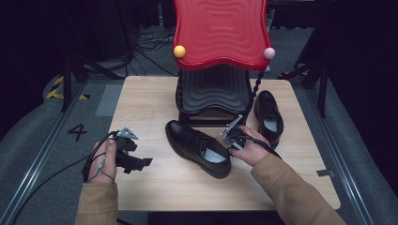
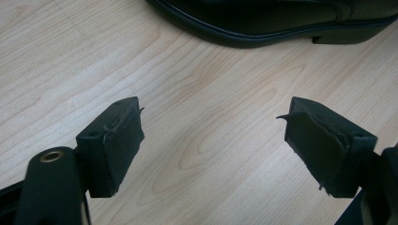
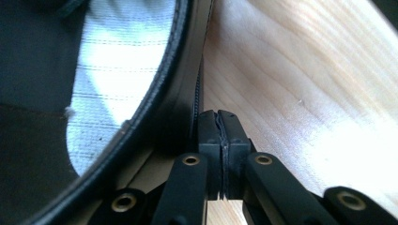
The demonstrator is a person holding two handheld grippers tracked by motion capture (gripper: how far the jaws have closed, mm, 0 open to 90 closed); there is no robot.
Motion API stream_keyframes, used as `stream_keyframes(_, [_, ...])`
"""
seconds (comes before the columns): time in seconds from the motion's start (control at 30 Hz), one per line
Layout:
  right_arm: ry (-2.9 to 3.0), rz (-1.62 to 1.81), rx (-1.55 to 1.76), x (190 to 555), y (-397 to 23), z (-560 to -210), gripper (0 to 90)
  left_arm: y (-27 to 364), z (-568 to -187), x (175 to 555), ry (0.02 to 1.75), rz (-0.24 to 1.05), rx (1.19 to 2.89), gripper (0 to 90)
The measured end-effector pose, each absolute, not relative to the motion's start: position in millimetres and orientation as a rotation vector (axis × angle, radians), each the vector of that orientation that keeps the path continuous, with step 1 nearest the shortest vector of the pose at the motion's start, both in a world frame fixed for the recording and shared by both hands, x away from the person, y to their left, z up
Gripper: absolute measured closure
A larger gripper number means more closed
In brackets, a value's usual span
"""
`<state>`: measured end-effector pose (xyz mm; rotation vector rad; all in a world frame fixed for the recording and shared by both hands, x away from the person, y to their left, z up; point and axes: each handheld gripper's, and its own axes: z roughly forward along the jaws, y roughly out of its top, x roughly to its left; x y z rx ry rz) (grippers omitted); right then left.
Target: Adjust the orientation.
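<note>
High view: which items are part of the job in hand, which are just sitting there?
In the job:
- near black shoe, beside the right gripper, whose jaws are shut by the shoe's rim
- left gripper, jaws open over the table

Just sitting there:
- second black shoe
- red-topped stand
- yellow ball
- pink ball

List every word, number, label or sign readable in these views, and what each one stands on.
"4": a dark number marked on the grey floor left of the table, in the high view.
Black and yellow hazard stripes: a sign without words, on the floor farther back at left.
Near black shoe, far black shoe, red stand: no brand or label can be read.
</note>
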<state>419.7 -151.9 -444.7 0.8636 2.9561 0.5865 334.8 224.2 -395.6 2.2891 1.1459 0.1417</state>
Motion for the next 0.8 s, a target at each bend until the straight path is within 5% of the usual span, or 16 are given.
stream_keyframes(0.4, [2.959, 0.679, 0.922, 424, -163, -442, 85.0, 226, -394, 334, 1.149, 0.15, 2.28, 20.0])
stream_keyframes(0.8, [2.931, 0.836, 0.74, 397, -166, -369, 79.6, 217, -395, 345, 1.142, 0.143, 2.296, 20.1])
